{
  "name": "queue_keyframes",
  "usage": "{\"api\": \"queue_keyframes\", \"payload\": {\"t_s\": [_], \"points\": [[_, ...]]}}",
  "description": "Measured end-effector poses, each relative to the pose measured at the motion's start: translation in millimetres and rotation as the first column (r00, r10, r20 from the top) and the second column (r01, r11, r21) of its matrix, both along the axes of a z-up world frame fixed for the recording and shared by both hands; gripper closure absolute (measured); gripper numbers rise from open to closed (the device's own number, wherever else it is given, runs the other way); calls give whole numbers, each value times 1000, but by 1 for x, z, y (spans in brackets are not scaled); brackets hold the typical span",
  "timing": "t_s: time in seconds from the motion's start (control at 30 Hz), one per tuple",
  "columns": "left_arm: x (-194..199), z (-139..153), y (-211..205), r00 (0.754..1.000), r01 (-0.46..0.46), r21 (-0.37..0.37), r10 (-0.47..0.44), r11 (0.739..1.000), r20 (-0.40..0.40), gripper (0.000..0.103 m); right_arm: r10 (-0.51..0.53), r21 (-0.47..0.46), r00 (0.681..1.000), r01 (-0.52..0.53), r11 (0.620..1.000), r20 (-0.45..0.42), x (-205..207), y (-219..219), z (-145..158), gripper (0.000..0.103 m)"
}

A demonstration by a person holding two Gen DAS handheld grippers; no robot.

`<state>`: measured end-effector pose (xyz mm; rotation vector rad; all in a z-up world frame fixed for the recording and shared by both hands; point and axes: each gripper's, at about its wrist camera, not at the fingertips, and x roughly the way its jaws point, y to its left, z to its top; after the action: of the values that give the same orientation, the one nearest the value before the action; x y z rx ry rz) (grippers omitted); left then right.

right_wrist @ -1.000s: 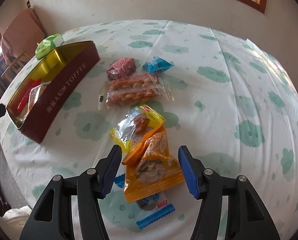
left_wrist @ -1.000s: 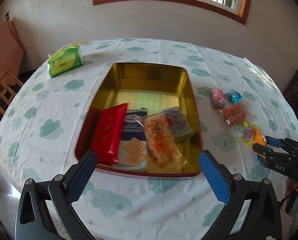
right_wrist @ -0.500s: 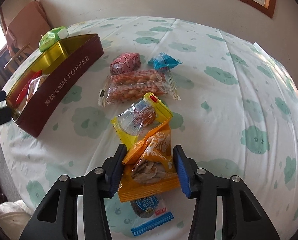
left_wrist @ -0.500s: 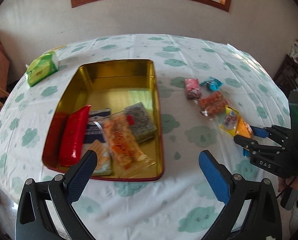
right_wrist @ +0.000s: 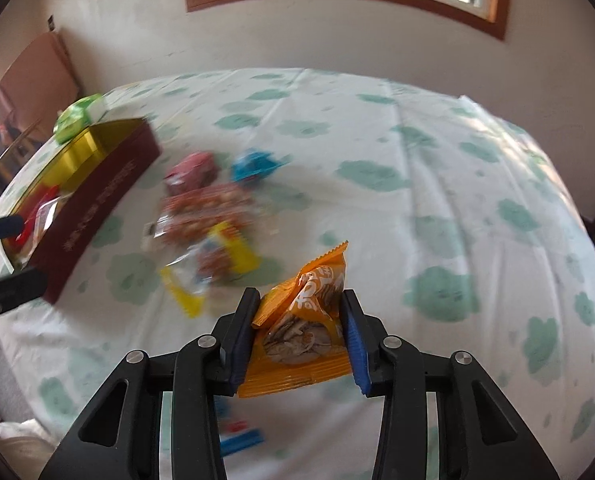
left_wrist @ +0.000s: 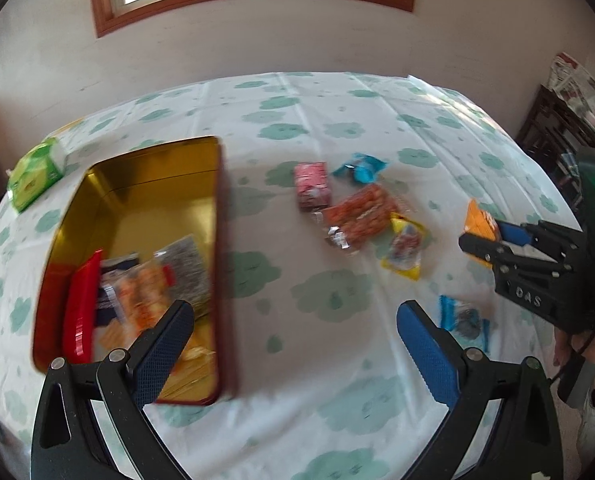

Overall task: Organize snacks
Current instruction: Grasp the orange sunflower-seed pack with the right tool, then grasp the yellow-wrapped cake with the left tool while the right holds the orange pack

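Lifted off the counter (right_wrist: 437, 184) since the earlier frame, the orange snack packet (right_wrist: 305, 320) is pinched low-centre by the closing right hand-held gripper (right_wrist: 301, 336), while the left hand-held gripper (left_wrist: 293, 344) is held wide open and empty, and the packet is best carried level toward the tin (right_wrist: 109, 176) at left.

Right tool (right_wrist: 300, 334) tilts downward, jaws closing on a packet; left tool (left_wrist: 295, 344) gapes wide.

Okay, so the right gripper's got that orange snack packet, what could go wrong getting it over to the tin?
1. The right gripper is closing on the orange packet, a soft, crumpled bag; it may slip or its contents may crush.
2. The tin already holds several packets at its near end; dropping there could pile up.
3. The open left gripper hovers beside the tin, possibly blocking the path.
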<state>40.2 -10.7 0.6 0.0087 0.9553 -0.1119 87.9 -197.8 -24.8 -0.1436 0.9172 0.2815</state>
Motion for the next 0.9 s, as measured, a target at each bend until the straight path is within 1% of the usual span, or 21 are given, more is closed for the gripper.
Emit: {"api": "queue_keyframes", "payload": {"t_s": [0.1, 0.17, 0.3, 0.37, 0.5, 0.57, 0.6, 0.67, 0.77, 0.9], "points": [[7, -3, -12, 1000, 28, -15, -28, 1000, -2, 2, -46, -2, 999, 46, 999, 7, 9, -18, -5, 61], [11, -3, -21, 999, 44, -18, -44, 999, 10, 2, -71, 3, 997, 71, 997, 21, 13, -28, -7, 61], [19, -7, -37, 997, 71, -16, -70, 997, 23, 4, -109, -24, 992, 110, 994, 57, 19, -42, -14, 61], [26, -12, -45, 997, 83, -11, -83, 997, 9, 9, -123, -8, 991, 124, 992, 50, 22, -51, -21, 61], [35, -21, -57, 995, 102, -12, -103, 995, -18, 20, -129, 19, 991, 128, 992, 46, 25, -57, -23, 59], [41, -26, -62, 992, 116, -28, -117, 993, -40, 26, -128, 25, 991, 127, 992, 42, 25, -58, -24, 59], [43, -27, -64, 992, 118, -33, -119, 992, -48, 27, -127, 29, 991, 126, 992, 38, 26, -58, -24, 58], [50, -32, -68, 991, 115, -42, -118, 992, -68, 38, -127, 38, 991, 125, 991, 31, 27, -59, -25, 58], [57, -36, -73, 988, 117, -54, -122, 992, -91, 45, -126, 41, 992, 125, 991, 28, 28, -60, -25, 58], [63, -39, -78, 988, 117, -67, -124, 991, -97, 47, -128, 56, 992, 126, 990, 25, 28, -61, -25, 58]]}}
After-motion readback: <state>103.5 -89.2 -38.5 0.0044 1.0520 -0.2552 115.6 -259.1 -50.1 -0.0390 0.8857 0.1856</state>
